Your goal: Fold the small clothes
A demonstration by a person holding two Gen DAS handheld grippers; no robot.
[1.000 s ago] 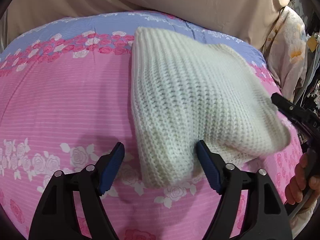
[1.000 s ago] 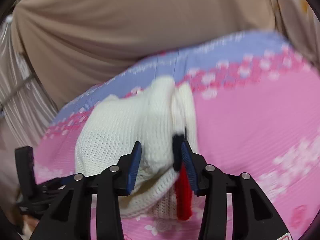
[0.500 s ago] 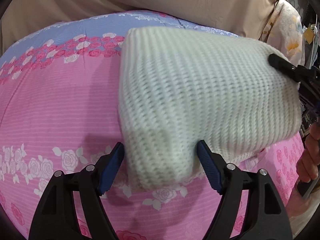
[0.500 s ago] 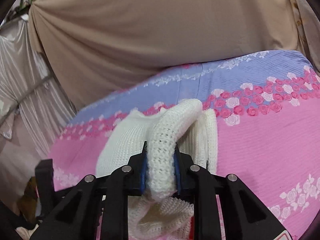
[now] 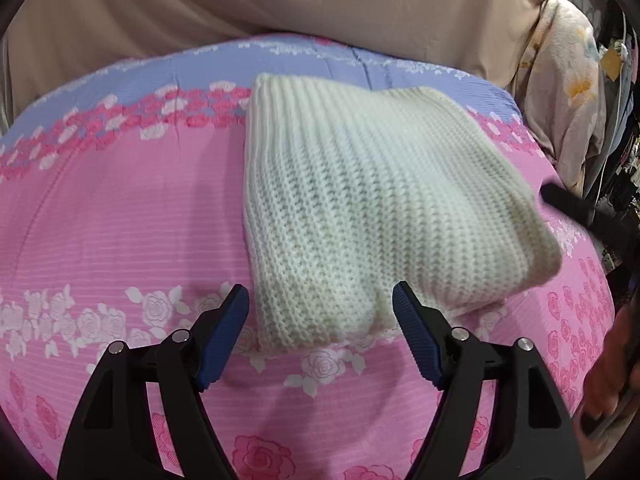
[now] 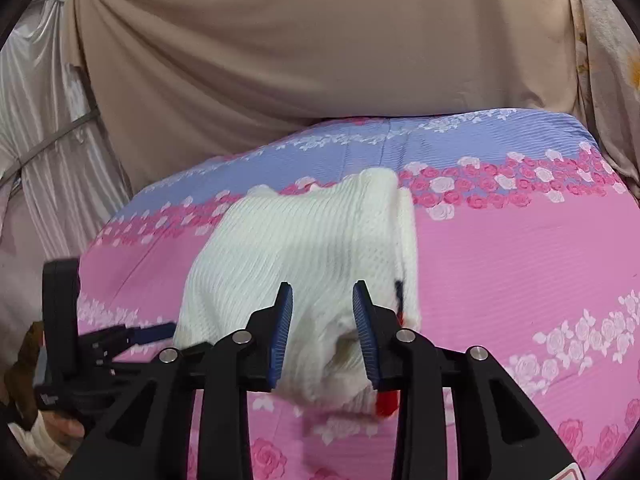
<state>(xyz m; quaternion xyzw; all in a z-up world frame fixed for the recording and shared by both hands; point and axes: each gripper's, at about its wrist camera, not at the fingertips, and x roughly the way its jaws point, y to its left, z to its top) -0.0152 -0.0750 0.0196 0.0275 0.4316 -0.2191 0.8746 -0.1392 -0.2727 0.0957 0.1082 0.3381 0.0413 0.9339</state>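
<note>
We work over a bed whose sheet (image 5: 120,216) is pink with rows of white and pink roses and a lilac band along the far edge. Behind it a tan drape (image 6: 304,48) fills the back of the room, a silvery curtain (image 6: 44,128) hangs at one side, and a floral cloth (image 5: 568,92) hangs at the other. The white knit (image 5: 372,200) lies folded on the sheet near the middle, with a red and dark bit (image 6: 387,400) showing at its near edge in the right wrist view. Our left gripper (image 5: 320,312) stands wide apart, its near corner of the knit between the jaws but untouched. Our right gripper (image 6: 322,312) is opening, the knit's edge between its pads, which do not press it. A hand (image 5: 608,376) shows at the frame's edge.
</note>
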